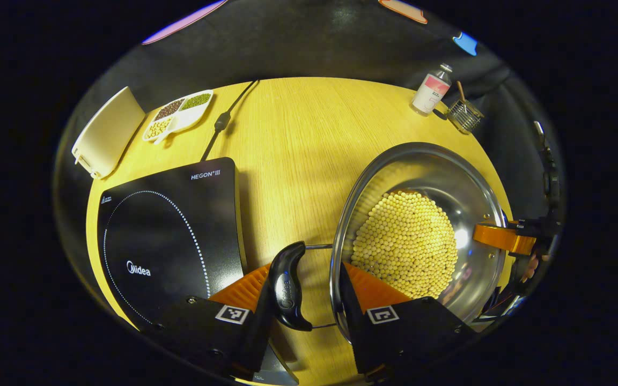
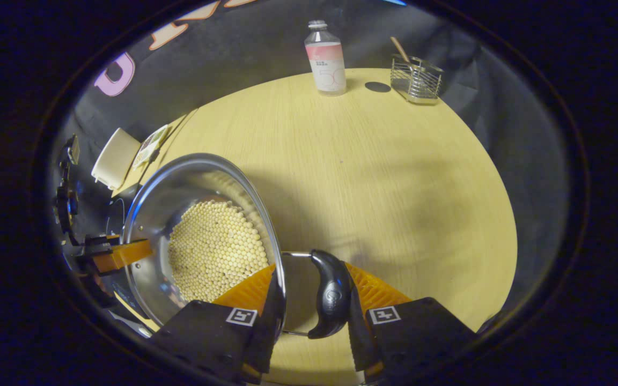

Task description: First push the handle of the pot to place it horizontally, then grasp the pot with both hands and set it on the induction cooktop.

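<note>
A steel pot (image 1: pixel 438 177) holding yellow beans (image 1: pixel 405 252) is to the right of the black induction cooktop (image 1: pixel 169 236) on the wooden table. My left gripper (image 1: pixel 306 292) is shut on the pot's near side. One finger is outside the black side handle (image 1: pixel 287 287) and the other is inside the pot wall. My right gripper (image 2: pixel 311 295) clamps the opposite black handle (image 2: pixel 330 295) and the pot (image 2: pixel 180 187) wall in the same way. Each gripper also shows at the pot's far rim in the other's view. I cannot tell whether the pot rests on the table.
A plastic bottle (image 1: pixel 431 91) and a wire holder (image 1: pixel 464 115) stand at the table's far edge. A divided dish of beans (image 1: pixel 177 115), a white board (image 1: pixel 108 131) and the cooktop's cord (image 1: pixel 223 120) lie beyond the cooktop. Bare table (image 2: pixel 395 187) spreads to the pot's right.
</note>
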Tool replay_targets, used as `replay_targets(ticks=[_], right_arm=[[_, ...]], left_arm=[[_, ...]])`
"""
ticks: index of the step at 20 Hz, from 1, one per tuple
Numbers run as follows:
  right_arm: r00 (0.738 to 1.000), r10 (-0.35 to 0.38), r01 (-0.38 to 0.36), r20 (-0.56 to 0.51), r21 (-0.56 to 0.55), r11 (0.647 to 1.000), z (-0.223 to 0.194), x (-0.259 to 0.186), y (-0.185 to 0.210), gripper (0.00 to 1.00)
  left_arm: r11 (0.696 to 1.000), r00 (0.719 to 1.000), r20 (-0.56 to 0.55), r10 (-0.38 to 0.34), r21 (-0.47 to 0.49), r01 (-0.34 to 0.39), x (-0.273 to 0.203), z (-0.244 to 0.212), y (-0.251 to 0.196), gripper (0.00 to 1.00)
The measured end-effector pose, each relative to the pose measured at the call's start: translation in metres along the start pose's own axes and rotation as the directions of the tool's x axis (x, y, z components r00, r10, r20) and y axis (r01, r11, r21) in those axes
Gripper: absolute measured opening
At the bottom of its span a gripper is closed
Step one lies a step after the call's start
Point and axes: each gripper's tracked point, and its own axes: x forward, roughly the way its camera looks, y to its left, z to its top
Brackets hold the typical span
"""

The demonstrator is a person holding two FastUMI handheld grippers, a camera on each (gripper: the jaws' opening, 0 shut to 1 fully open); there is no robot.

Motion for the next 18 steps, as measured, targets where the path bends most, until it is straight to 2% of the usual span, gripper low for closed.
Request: replay_targets(ticks=[1, 3, 4, 13, 14, 15, 16, 17, 18], right_arm=[[1.0, 0.005, -0.005, 0.014, 0.003, 1.0, 0.004, 0.0, 0.001, 0.51], [1.0, 0.014, -0.014, 0.006, -0.004, 1.0, -0.001, -0.005, 0.001, 0.51], [1.0, 0.02, -0.02, 0.01, -0.007, 1.0, 0.0, -0.008, 0.001, 0.44], [0.994, 0.1, -0.1, 0.039, -0.017, 0.995, -0.001, -0.039, 0.03, 0.43], [0.993, 0.114, -0.113, 0.04, -0.021, 0.993, -0.001, -0.041, 0.035, 0.5], [0.991, 0.128, -0.127, 0.039, -0.026, 0.992, -0.001, -0.042, 0.042, 0.43], [0.989, 0.145, -0.143, 0.04, -0.033, 0.989, -0.002, -0.044, 0.049, 0.43], [0.986, 0.161, -0.159, 0.043, -0.04, 0.986, -0.001, -0.045, 0.058, 0.5], [0.984, 0.172, -0.17, 0.046, -0.045, 0.984, -0.002, -0.046, 0.064, 0.5]], left_arm=[[1.0, 1.0, -0.005, -0.005, -0.007, 0.005, -0.001, -0.001, 0.0, 0.65], [0.999, 1.0, -0.009, -0.016, -0.043, 0.016, -0.004, -0.007, -0.001, 0.63], [0.998, 1.0, -0.012, -0.025, -0.059, 0.024, -0.008, -0.01, -0.002, 0.6], [0.997, 0.999, 0.047, 0.018, -0.077, -0.015, -0.06, -0.012, 0.011, 0.58], [0.996, 0.998, 0.051, 0.027, -0.085, -0.023, -0.066, -0.013, 0.015, 0.58], [0.995, 0.998, 0.052, 0.038, -0.089, -0.033, -0.073, -0.015, 0.02, 0.58], [0.995, 0.997, 0.059, 0.051, -0.094, -0.045, -0.079, -0.016, 0.026, 0.58], [0.993, 0.996, 0.065, 0.063, -0.099, -0.056, -0.085, -0.017, 0.032, 0.58], [0.993, 0.995, 0.071, 0.07, -0.104, -0.063, -0.09, -0.018, 0.038, 0.58]])
